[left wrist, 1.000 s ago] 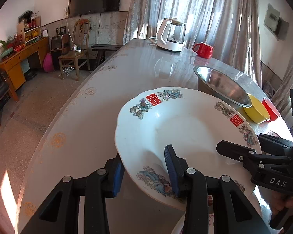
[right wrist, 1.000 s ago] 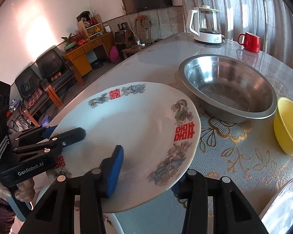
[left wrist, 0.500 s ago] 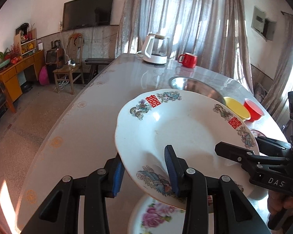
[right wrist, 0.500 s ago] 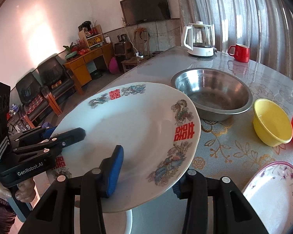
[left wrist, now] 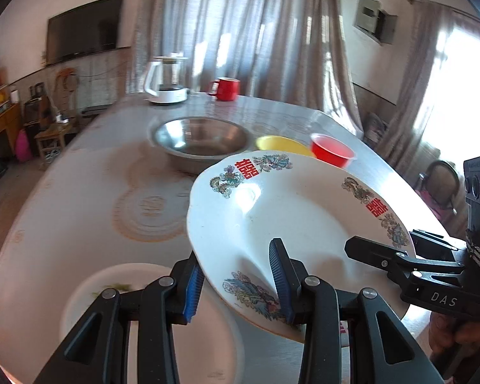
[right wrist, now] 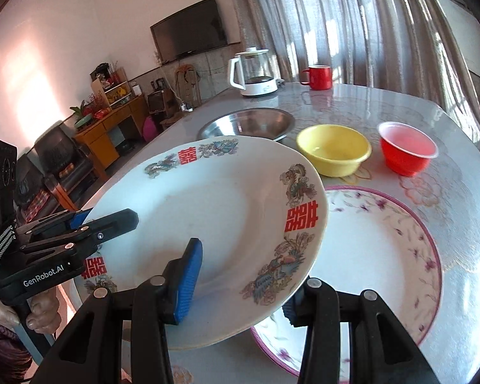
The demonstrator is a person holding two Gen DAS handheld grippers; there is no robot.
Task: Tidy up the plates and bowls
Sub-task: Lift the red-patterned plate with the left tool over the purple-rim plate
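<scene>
**Porcelain plate held aloft by two grippers over a crowded table**

White porcelain, rimmed with painted dragons, phoenixes and red double-happiness characters: the plate (left wrist: 304, 224) hangs tilted above the table (left wrist: 80, 198), clamped at its near edge from two sides. The left gripper (left wrist: 236, 283) grasps the rim between blue-padded fingers (left wrist: 280, 275), one pad on the plate's face, the other beneath it. The right gripper (right wrist: 240, 284) is clenched on the opposite rim in the same way, one blue pad on top and the other finger under the plate. Seen from the right wrist camera, the left gripper's body carries the white lettering "GenRobot.AI"; seen from the left wrist camera, the right gripper's body reads "DAS".

Below the lifted plate lies a pink-rimmed floral plate (right wrist: 384, 249), partly covered by it. A second white plate (left wrist: 137, 313) rests on the table near the left gripper. Farther back stand a steel basin (left wrist: 201, 137), a yellow bowl (right wrist: 334, 148) and a red bowl (right wrist: 406, 152), side by side. At the far end sit a white-based glass kettle (right wrist: 254, 72) and a red mug (right wrist: 318, 76).
</scene>
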